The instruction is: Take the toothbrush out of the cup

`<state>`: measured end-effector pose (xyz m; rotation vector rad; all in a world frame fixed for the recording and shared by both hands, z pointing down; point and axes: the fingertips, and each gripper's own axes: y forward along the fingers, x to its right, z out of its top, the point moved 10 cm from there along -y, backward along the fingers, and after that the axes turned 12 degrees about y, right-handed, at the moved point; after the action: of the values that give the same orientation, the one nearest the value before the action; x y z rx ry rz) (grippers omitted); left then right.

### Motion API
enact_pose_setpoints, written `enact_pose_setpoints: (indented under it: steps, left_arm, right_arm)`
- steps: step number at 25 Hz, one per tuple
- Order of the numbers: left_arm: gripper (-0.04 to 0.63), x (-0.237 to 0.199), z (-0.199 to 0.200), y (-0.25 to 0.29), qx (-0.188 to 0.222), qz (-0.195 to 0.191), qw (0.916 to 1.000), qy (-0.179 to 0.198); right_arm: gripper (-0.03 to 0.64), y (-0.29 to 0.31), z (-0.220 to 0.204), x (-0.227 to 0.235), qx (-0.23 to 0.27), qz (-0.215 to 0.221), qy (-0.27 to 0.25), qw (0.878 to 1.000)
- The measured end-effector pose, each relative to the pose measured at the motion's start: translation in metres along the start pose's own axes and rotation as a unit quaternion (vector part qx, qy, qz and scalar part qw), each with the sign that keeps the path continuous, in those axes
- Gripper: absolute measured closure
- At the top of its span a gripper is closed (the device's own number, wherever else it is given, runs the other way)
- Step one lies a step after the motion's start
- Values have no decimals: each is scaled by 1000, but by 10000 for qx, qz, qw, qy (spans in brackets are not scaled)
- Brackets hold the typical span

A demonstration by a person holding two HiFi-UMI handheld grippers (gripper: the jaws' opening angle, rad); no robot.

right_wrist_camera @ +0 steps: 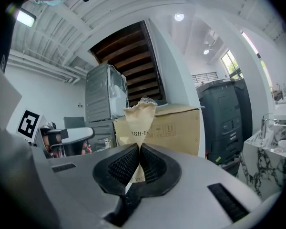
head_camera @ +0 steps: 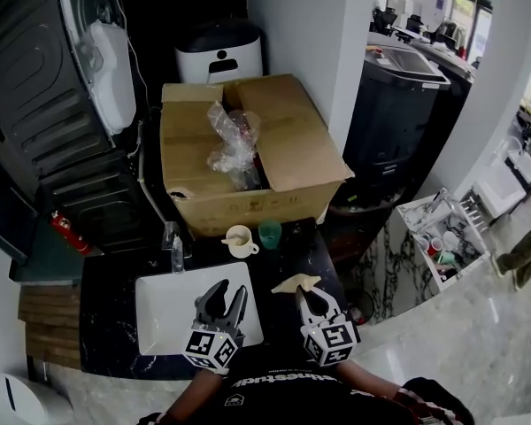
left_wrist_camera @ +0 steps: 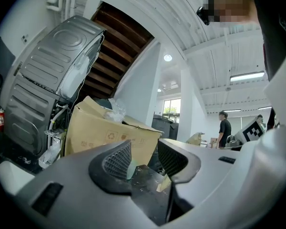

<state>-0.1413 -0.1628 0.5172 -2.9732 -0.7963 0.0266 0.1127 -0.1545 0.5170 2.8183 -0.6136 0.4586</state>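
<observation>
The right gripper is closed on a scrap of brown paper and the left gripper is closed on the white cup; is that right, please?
Not quite: the left gripper is open and empty, as the left gripper view shows. The right gripper is indeed closed on the scrap of brown paper.

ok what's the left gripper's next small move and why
Probably ease the left gripper forward to the white handled cup: its jaws are open, the toothbrush sits in that cup, and the right gripper is shut on a tan paper scrap.
</observation>
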Motion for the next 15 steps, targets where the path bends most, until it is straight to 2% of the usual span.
enact_pose_setpoints:
  steps: [9, 12, 15]
  left_arm:
    - [426, -5, -14, 14, -127, 30, 9999, 84]
    - [426, -14, -26, 28, -310, 69, 9990, 300]
    - [426, -27, -43, 45, -536, 138, 9978, 364]
  right_arm:
    - [578, -7, 2, 5, 49, -107, 28, 9999]
    - [577, -8, 4, 7, 73, -136, 28, 9999]
    - [578, -11, 4, 10, 60, -179, 30, 9998]
